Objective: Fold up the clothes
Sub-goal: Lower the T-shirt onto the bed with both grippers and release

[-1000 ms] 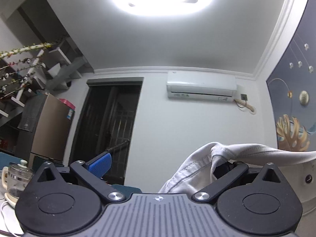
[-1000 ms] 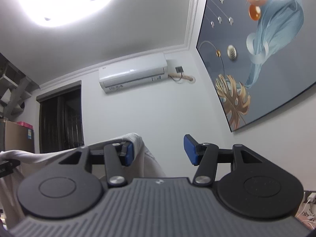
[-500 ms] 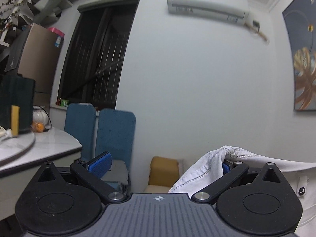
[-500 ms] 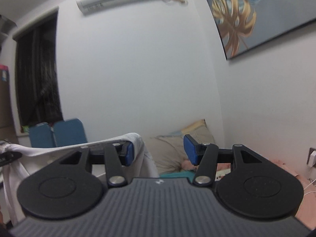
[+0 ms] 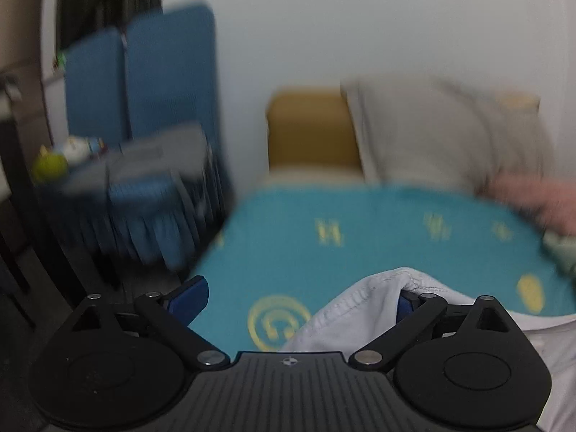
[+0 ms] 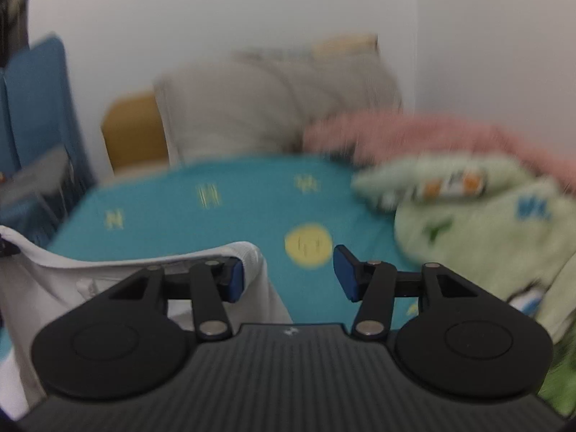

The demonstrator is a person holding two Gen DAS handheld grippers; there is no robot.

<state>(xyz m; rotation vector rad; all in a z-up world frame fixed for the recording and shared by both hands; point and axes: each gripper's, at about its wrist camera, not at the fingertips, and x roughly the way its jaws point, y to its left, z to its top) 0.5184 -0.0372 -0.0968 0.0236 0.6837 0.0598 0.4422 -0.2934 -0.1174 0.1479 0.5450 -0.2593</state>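
A white garment [image 5: 360,309] hangs stretched between my two grippers above a teal bed sheet [image 5: 360,237] with yellow prints. In the left wrist view my left gripper [image 5: 298,297] stands open, and the garment's stitched hem is draped over its right finger. The left finger [image 5: 189,297] is bare. In the right wrist view the white garment [image 6: 248,255] is hooked over the left finger of my open right gripper [image 6: 288,275], and its cloth falls away to the lower left. The right finger [image 6: 345,277] is bare. Both views are blurred by motion.
A grey pillow [image 6: 273,97] and a mustard cushion [image 5: 309,129] lean against the far wall. Pink fluffy bedding [image 6: 432,133] and a pale green printed blanket [image 6: 486,223] pile on the bed's right side. Blue chairs [image 5: 144,72] stand left of the bed.
Both grippers have tipped down from the ceiling and wall to face the bed. The white garment stays draped over the same inner fingers, and the jaws keep the same width.
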